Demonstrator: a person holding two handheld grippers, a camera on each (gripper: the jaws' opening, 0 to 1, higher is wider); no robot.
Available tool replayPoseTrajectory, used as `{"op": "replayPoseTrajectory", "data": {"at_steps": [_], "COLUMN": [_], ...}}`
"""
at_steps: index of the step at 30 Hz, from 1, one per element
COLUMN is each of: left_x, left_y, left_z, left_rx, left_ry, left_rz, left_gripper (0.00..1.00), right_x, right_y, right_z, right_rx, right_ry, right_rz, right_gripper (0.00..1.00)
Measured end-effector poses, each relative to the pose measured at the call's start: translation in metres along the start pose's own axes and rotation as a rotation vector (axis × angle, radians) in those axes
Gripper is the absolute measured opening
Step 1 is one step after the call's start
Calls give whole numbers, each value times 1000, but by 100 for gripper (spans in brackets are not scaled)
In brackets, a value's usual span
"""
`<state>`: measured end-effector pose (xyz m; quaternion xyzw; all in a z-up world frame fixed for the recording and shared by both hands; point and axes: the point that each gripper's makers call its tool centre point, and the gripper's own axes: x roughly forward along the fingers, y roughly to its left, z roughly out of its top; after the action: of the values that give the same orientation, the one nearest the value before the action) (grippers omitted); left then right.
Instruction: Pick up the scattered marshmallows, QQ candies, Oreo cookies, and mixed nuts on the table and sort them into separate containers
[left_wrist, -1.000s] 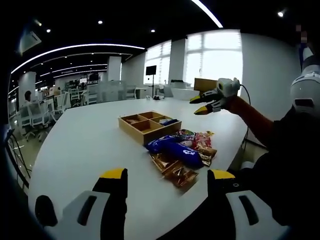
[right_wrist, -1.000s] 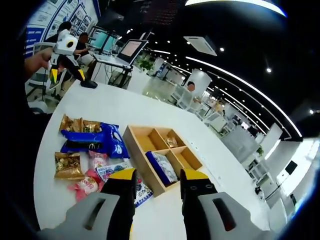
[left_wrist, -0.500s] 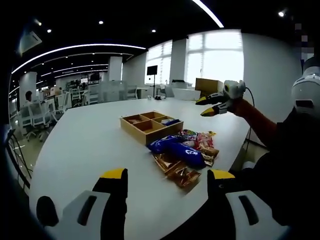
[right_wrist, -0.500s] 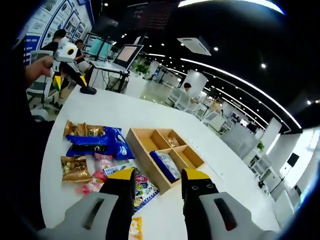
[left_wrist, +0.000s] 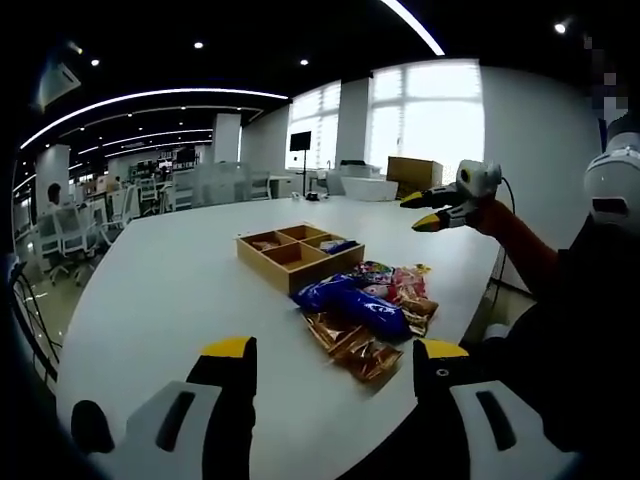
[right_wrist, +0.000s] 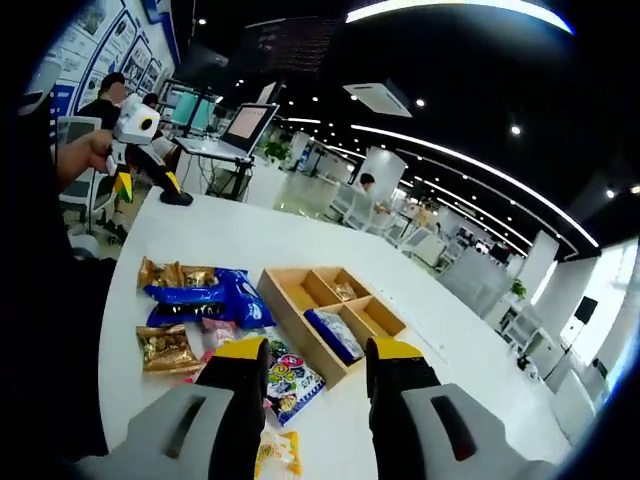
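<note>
A: How are the claws seen?
B: The left gripper (left_wrist: 333, 365) is held with jaws apart and nothing between them; the right gripper (right_wrist: 318, 362) likewise.
A: And the snacks?
B: In the left gripper view, gold foil nut packets (left_wrist: 357, 345) are found nearest at 12 o'clock, then a blue Oreo pack (left_wrist: 350, 297). A four-compartment wooden tray (left_wrist: 298, 250) is set farther at 11 o'clock on the white table (left_wrist: 160, 290); a blue packet (right_wrist: 335, 333) is seen in one compartment.

yellow packet (right_wrist: 276, 455) cut by right tool (right_wrist: 318, 362) | tray (left_wrist: 298, 250) contents unclear
</note>
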<state>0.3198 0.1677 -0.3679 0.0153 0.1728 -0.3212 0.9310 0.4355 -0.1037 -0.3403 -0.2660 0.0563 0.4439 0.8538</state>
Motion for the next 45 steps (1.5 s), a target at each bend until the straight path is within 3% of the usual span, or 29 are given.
{"op": "replayPoseTrajectory", "data": {"at_steps": [25,45], "left_x": [0,10], "left_y": [1,0], "left_z": [8,9], "left_rx": [19,42], "left_ry": [-13,-1], "left_rz": [-3,-16], "left_gripper": [67,67], "right_x": [-33,-59], "right_y": [12,45], "right_z": [-12,-9], "right_rx": [120,147], "right_ry": [-16,-28], "right_rz": [-32,-9], "right_gripper": [34,35]}}
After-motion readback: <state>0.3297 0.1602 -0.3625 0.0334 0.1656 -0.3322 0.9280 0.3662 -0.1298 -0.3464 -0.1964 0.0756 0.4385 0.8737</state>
